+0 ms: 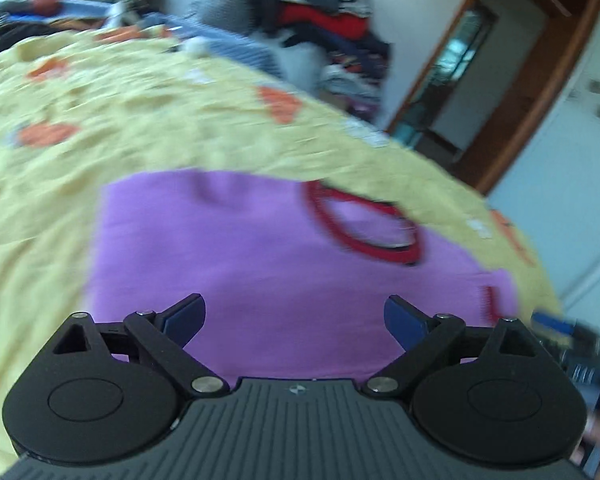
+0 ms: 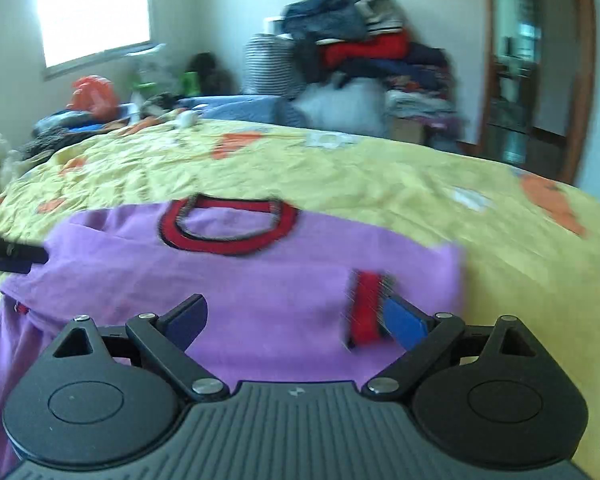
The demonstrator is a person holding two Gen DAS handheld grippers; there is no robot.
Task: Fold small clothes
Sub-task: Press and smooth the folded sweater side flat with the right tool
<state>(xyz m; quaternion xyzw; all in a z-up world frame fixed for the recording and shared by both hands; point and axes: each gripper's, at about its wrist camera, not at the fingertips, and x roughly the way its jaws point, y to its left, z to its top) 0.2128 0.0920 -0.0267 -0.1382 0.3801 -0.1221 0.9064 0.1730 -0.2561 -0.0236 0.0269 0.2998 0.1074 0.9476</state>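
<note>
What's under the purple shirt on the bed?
The purple shirt lies on a yellow bedspread with orange patches. Anything hidden beneath the shirt itself cannot be seen.

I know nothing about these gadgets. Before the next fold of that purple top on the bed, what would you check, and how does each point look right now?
1. Left tool open, nothing between its fingers: ok.
2. Right tool open, not pinching cloth: ok; the red sleeve cuff sits just beside one blue finger, apparently free.
3. Small purple knit top with a red collar lying flat on the yellow patterned bedspread: mostly ok; its left part in the right camera's view hangs bunched.
4. Collar facing away from both tools: ok.
5. Sleeves already folded in: cannot tell, pictures are blurred.
6. Bedspread around the top free of clutter: ok nearby.
</note>
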